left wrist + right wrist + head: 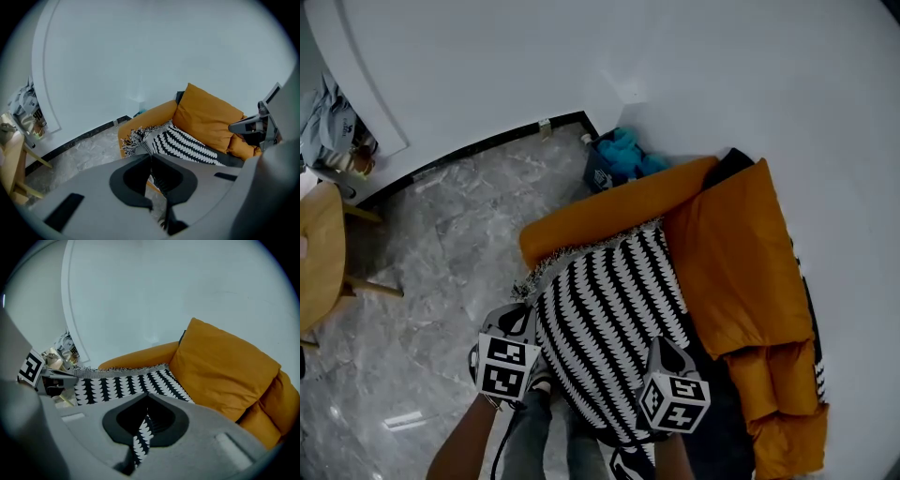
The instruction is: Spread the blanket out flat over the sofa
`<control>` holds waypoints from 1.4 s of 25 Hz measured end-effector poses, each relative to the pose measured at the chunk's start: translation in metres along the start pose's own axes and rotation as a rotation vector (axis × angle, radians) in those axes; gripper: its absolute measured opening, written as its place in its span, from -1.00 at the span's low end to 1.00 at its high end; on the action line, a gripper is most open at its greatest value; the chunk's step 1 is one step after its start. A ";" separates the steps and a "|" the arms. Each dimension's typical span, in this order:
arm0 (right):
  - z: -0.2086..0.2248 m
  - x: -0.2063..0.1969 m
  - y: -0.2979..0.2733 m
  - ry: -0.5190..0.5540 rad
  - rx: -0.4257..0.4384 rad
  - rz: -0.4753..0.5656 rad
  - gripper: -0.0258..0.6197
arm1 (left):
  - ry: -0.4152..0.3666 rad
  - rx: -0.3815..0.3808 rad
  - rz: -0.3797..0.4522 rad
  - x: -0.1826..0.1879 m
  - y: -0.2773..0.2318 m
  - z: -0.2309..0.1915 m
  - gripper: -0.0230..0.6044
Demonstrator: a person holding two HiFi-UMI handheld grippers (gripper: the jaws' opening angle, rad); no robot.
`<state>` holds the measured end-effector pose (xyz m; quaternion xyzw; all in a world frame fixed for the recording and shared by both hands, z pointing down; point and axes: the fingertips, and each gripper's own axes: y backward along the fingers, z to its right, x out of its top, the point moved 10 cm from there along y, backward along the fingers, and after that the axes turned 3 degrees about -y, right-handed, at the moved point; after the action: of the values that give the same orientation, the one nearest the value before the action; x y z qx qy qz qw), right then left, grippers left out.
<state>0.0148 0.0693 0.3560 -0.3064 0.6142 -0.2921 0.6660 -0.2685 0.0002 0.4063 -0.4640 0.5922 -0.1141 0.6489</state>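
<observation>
- The fingers of my left gripper (pixel 151 158) are nearly closed, pinching a thin fold of the blanket (pixel 187 143) near its fringed corner. With so little cloth caught, I judge a hard tug could pull it free.
- The blanket lies across the seat of the sofa (pixel 581 225), its far edge at the armrest (pixel 661 192) and its near edge lifted toward me. Pulling unevenly would skew it or drag it onto the floor (pixel 459 244).
- My right gripper (pixel 146 404) is clamped on a patterned strip of that near edge, which hangs down through the fingers.
- On the right the blanket butts against the orange cushions (pixel 736 253) and could bunch there.
- Only the head view shows both grippers together, and the blue things (pixel 623 155) behind the armrest. The right gripper view shows the far fringe (pixel 117 370) lying straight, while the left gripper view shows its corner rumpled.
</observation>
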 end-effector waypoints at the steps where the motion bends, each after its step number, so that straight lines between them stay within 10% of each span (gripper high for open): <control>1: -0.003 0.001 -0.001 0.004 0.001 -0.003 -0.91 | 0.005 0.002 -0.003 -0.002 0.000 -0.003 -0.88; 35: -0.051 0.010 -0.077 0.093 0.048 -0.077 -0.91 | 0.234 0.088 -0.083 -0.079 -0.086 -0.082 -0.88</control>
<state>-0.0362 0.0098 0.4063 -0.3000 0.6250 -0.3461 0.6321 -0.3272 -0.0295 0.5331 -0.4426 0.6387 -0.2201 0.5897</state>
